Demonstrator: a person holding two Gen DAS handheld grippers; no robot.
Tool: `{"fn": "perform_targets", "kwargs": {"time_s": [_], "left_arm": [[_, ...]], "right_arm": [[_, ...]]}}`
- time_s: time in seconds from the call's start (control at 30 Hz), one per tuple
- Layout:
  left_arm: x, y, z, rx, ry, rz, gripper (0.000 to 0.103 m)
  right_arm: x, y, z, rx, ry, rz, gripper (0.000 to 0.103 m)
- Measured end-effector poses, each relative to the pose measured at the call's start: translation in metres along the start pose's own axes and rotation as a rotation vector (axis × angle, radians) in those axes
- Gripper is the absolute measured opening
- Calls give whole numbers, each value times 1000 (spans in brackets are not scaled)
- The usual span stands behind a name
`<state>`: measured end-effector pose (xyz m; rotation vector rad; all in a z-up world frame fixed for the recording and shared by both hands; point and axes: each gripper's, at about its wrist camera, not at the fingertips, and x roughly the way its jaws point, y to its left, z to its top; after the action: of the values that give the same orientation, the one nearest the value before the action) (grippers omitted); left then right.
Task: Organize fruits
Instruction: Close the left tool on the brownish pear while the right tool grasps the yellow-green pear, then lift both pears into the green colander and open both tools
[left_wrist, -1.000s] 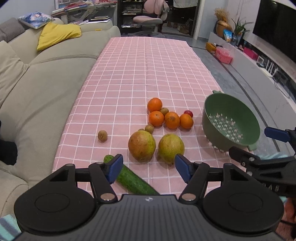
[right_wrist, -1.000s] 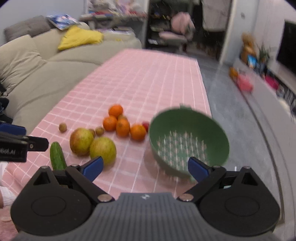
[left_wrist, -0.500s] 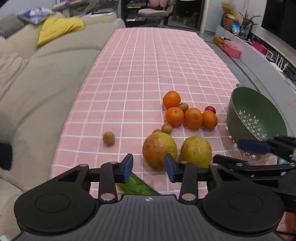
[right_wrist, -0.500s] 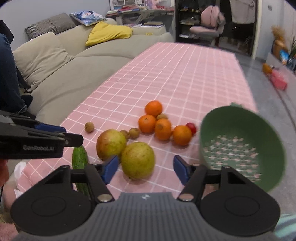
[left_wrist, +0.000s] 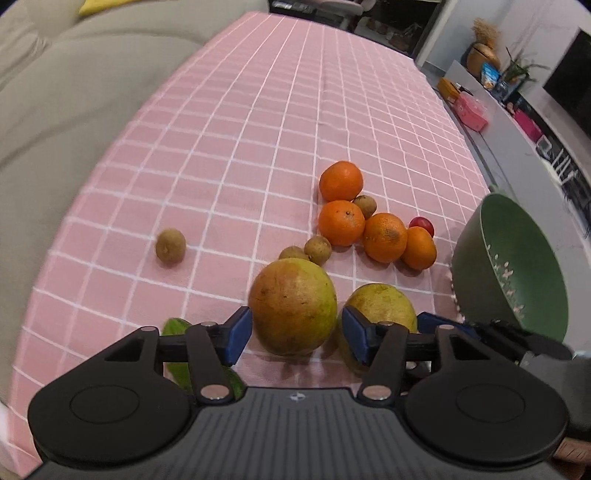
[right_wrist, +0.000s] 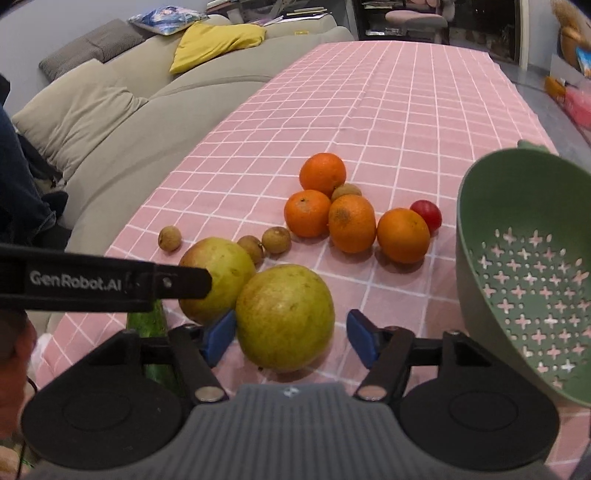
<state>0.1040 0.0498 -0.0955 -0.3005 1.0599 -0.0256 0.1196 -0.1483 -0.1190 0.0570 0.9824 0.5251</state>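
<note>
Green and mostly hidden, the cucumber (left_wrist: 176, 326) shows only as a sliver behind our left gripper (left_wrist: 296, 334), and in the right wrist view its dark skin (right_wrist: 146, 321) disappears under the other tool's arm. That black arm carries white lettering we can read as "GenRobot.AI". The perforated green plastic colander (right_wrist: 476, 206) is cut off at the right edge in both views.

Our left gripper stands with its blue pads spread around the large yellow-green round fruit with a reddish blush (left_wrist: 293, 304); whether the pads touch the skin we cannot tell. Our right gripper (right_wrist: 290, 339) likewise stands with its pads apart on either side of the second yellow-green round fruit (right_wrist: 284, 315), with a clear gap at the right pad. Both fruits rest on the pink checked tablecloth (right_wrist: 388, 110), just beside each other.

Beyond them sit four oranges (right_wrist: 351, 223) in a cluster, a small red fruit (right_wrist: 428, 214) near the colander, and several small brown round fruits, one (right_wrist: 170, 238) lying apart to the left. One brown fruit (right_wrist: 345, 190) is half hidden behind the oranges.
</note>
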Motion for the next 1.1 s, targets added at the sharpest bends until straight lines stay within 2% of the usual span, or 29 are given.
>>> {"fn": "perform_targets", "kwargs": {"time_s": [0.1, 0.33, 0.47, 0.63, 0.77, 0.87, 1.1], "left_arm": [[6, 4, 3, -43, 9, -7, 69], [18, 11, 9, -64, 8, 9, 74], [24, 12, 10, -81, 34, -8, 76], [27, 1, 9, -10, 43, 16, 77], [33, 2, 11, -25, 52, 7, 77], [35, 3, 11, -50, 52, -4, 73], [31, -4, 11, 5, 47, 12, 73]], "right_arm": [[7, 2, 0, -23, 3, 23, 68], [14, -1, 2, -13, 32, 73, 65], [7, -3, 2, -33, 40, 12, 65], [2, -3, 1, -118, 42, -79, 65], [2, -4, 0, -133, 39, -81, 65], [2, -3, -1, -142, 34, -83, 65], [1, 0, -3, -168, 26, -90, 65]]}}
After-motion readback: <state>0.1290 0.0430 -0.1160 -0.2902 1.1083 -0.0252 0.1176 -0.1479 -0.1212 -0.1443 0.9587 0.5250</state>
